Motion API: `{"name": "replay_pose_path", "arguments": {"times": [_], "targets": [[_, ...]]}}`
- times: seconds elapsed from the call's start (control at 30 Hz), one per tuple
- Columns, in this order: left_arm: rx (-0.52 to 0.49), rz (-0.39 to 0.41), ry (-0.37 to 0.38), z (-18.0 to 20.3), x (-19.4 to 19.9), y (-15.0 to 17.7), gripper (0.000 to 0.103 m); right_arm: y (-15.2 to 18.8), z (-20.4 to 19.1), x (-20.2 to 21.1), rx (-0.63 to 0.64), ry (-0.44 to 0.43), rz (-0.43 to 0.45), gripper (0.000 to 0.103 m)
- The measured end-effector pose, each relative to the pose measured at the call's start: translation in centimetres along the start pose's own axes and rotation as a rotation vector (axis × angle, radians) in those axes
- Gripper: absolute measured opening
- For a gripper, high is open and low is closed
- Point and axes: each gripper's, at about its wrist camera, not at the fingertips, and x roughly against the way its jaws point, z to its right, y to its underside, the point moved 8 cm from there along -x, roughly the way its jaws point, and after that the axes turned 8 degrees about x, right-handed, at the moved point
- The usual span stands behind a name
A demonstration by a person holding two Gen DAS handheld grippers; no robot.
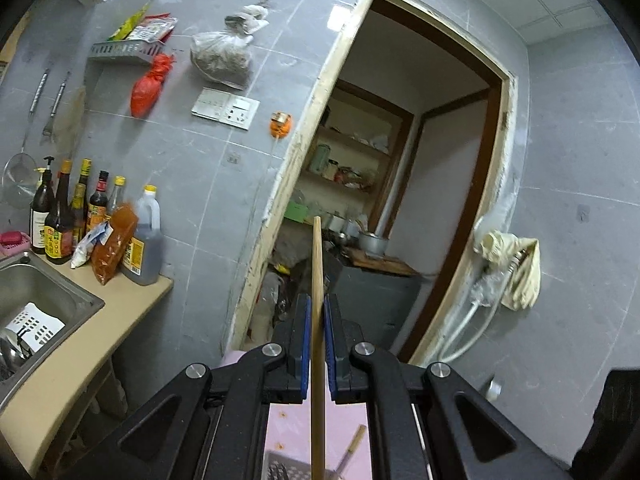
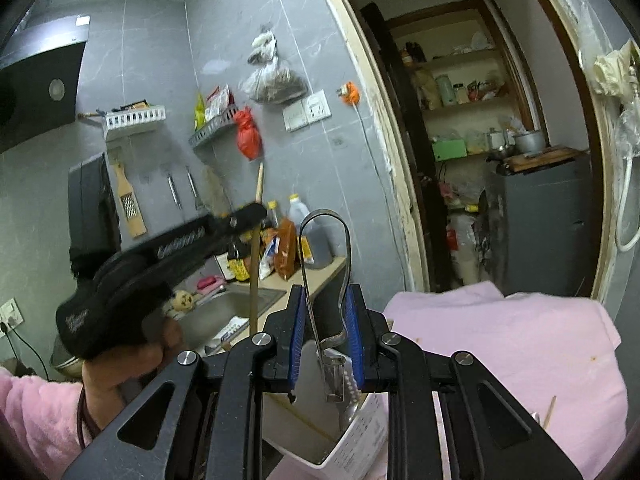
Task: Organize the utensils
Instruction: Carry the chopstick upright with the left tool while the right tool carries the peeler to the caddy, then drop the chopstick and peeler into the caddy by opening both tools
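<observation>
Now my left gripper (image 1: 318, 320) pinching an upright wooden chopstick (image 1: 317, 304), my right gripper (image 2: 326, 320) clamped on a metal peeler (image 2: 334, 304) above the white utensil holder (image 2: 356, 440), spoon (image 2: 349, 404) inside, sink (image 2: 224, 312) far left.

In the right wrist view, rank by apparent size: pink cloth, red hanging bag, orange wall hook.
1. pink cloth, largest by far, though it lies nearest the camera, which inflates it.
2. red hanging bag.
3. orange wall hook, smallest; it hangs on the same wall as the bag.
</observation>
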Motion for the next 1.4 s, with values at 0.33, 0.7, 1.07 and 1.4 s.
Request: {"name": "replay_pose_path", "arguments": {"times": [0.33, 0.7, 1.07, 1.4], "targets": [[-0.049, 0.057, -0.01, -0.7, 0.1, 1.6, 0.007, 4.4, 0.7, -2.7, -0.032, -0.008, -0.101, 0.018], [-0.059, 0.071, -0.033, -1.9, 1.3, 3.3, 0.007, 7.6, 0.3, -4.3, -0.026, -0.023, -0.196, 0.018], [-0.095, -0.025, -0.057, -2.8, 2.7, 5.8, 0.008, 9.2, -0.2, -4.3, -0.022, -0.019, -0.248, 0.019], [-0.077, -0.11, -0.036, -3.2, 4.0, 6.5, 0.013, 8.7, 0.1, -2.0, -0.026, 0.025, -0.218, 0.029]]}}
